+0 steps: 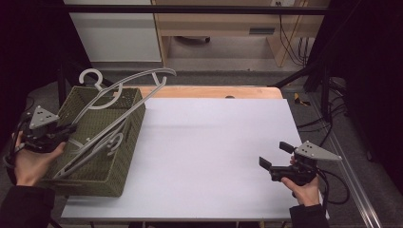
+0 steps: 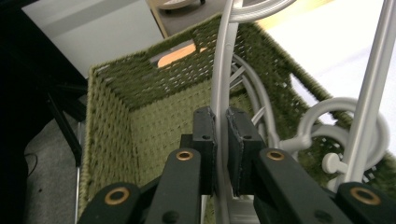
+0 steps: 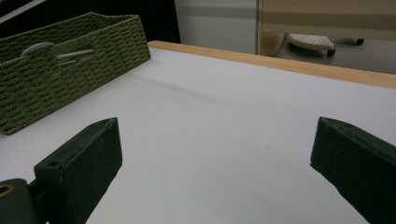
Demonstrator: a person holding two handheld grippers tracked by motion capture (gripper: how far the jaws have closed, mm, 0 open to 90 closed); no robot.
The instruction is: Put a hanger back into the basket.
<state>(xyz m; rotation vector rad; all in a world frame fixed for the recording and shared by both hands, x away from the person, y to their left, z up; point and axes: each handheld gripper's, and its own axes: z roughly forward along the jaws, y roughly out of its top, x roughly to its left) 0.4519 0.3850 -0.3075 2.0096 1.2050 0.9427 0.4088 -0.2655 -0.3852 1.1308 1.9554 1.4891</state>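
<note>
Left gripper [image 2: 220, 140] clamped on grey hanger [image 1: 124, 97] inside green basket [image 1: 126, 156]; hanger's length slants up and away over far rim; right gripper [image 1: 275, 159] spread wide, idle, well apart.

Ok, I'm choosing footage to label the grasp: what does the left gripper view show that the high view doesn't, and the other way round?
The left gripper view alone shows the contact: both black jaws pressed shut on a grey hanger, plus the green woven basket interior. The high view alone shows the layout: the left gripper over the basket, the right gripper open above the white table, and both hands. Both show basket and hangers.
</note>
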